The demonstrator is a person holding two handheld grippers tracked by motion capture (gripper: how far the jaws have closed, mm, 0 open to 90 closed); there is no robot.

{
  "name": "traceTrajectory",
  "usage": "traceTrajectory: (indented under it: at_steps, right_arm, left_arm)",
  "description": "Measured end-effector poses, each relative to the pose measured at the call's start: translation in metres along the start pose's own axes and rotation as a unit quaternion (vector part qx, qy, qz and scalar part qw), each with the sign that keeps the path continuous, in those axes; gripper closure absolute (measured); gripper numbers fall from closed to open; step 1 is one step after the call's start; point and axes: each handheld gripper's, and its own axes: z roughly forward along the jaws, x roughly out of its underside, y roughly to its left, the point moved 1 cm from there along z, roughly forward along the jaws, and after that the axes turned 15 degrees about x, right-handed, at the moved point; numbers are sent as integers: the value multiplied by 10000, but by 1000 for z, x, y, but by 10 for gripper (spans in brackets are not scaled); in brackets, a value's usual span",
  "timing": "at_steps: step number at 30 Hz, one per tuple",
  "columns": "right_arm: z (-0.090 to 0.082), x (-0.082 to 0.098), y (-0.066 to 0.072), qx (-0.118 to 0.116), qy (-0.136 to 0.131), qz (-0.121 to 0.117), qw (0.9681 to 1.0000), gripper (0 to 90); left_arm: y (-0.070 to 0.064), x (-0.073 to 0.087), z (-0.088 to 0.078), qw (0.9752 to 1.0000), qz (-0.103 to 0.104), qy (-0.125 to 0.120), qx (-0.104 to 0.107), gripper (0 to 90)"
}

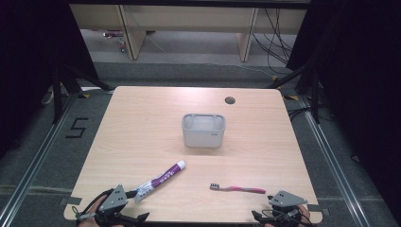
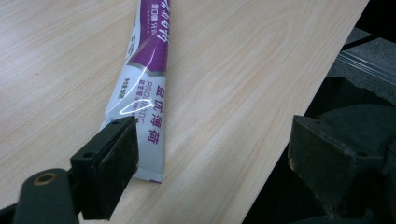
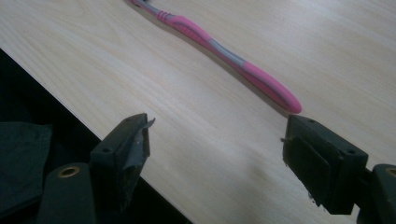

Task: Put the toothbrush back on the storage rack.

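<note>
Both grippers waited at the table's near edge, jaws wide and empty.
The left gripper [image 1: 126, 195] sat by the toothpaste tube's [image 1: 160, 180] flat end; the right gripper [image 1: 279, 196] sat just short of the pink toothbrush's [image 1: 238, 189] handle.

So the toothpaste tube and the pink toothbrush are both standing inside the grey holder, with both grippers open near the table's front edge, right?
Not quite. The high view shows the toothpaste tube and pink toothbrush lying flat on the table, in front of the grey holder. The left gripper and right gripper are open.
</note>
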Motion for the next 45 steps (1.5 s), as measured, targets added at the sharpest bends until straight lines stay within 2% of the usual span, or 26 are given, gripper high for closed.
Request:
traceTrajectory:
  at_steps: [3, 4, 5, 6, 8, 11, 12, 13, 15, 18, 19, 22, 25, 28, 29, 30, 31, 32, 33, 35, 36, 37, 39, 41, 43, 45]
  right_arm:
    - [-2, -1, -1, 2, 38, -65, 10000, 284]
    - [-2, -2, -4, -10, -44, -299, 9995, 312]
    - [-2, -3, -5, 22, -109, -411, 9991, 307]
    - [-3, -4, -4, 23, -86, -412, 9991, 297]
    - [-3, -7, -4, -2, -66, -574, 9983, 282]
    - [-4, -11, -3, -53, -26, -652, 9979, 263]
    - [-3, -12, -3, -53, -100, -738, 9972, 255]
    - [-4, -13, 0, -78, 29, -617, 9981, 246]
    - [-1, -16, -2, -54, -80, -819, 9966, 245]
    - [0, -19, 0, -93, -8, -897, 9959, 238]
    - [3, -19, 1, -77, -107, -925, 9956, 239]
    - [2, -24, 1, -116, -26, -1136, 9935, 249]
    - [-1, -26, 2, -57, 31, -1097, 9939, 254]
    - [-2, -32, 2, -62, -12, -1224, 9925, 264]
    - [-3, -33, 4, -76, 37, -1158, 9932, 273]
    - [-3, -35, 2, -85, -27, -1289, 9916, 286]
    - [-3, -35, 2, -85, -27, -1289, 9916, 286]
    - [-2, -36, 3, -67, -69, -1276, 9918, 292]
    - [-3, -40, 3, -65, 52, -1357, 9907, 305]
    - [-2, -42, 2, -56, 55, -1440, 9895, 311]
    - [-2, -44, 3, -50, 93, -1469, 9891, 317]
    - [-1, -49, 3, -30, 147, -1600, 9870, 342]
    - [-1, -51, 3, -29, 161, -1625, 9866, 342]
    - [1, -58, 3, -59, 205, -1805, 9833, 350]
    - [2, -63, 4, -59, 279, -1872, 9819, 355]
    - [3, -68, 5, -65, 403, -2018, 9786, 378]
  left_arm:
    - [0, 0, 0, 10000, 19, 37, 1, 157]
    - [0, 0, 0, 10000, 17, 56, 41, 157]
    - [0, 0, 0, 10000, 5, 20, -1, 157]
    - [0, 0, 1, 10000, -1, 0, 23, 156]
    - [0, 0, 0, 10000, 12, 51, -12, 156]
    - [1, 0, 1, 9999, 31, 103, -8, 156]
    - [1, 0, 1, 9999, 28, 100, -1, 157]
    - [1, 0, 1, 9999, 29, 104, -1, 156]
    - [2, 0, 1, 9999, 34, 109, -3, 157]
    - [1, 0, 1, 9999, 36, 108, -1, 157]
    - [2, 0, 1, 9999, 39, 111, 0, 156]
    - [2, 0, 1, 10000, 10, 68, 26, 156]
    - [2, 0, 1, 10000, -1, 55, 13, 157]
    - [1, 0, 1, 10000, 2, 64, -26, 156]
    - [1, 0, 2, 10000, -26, 22, 23, 157]
    - [1, 0, 3, 10000, -49, -16, 33, 157]
    - [1, 0, 3, 10000, -49, -16, 33, 157]
    - [2, 0, 1, 9999, 24, 103, 7, 157]
    - [2, 0, 1, 9999, 25, 102, 12, 157]
    - [1, 0, 1, 9999, 21, 94, 35, 157]
    - [1, 0, 3, 10000, -53, -13, 32, 157]
    - [2, 0, 1, 10000, -11, 51, -12, 157]
    - [1, 0, 1, 10000, -11, 51, -10, 157]
    - [1, 0, 1, 10000, 1, 62, 4, 157]
    - [1, 0, 1, 10000, -14, 38, -6, 157]
    - [2, 0, 0, 9999, 61, 142, -14, 157]
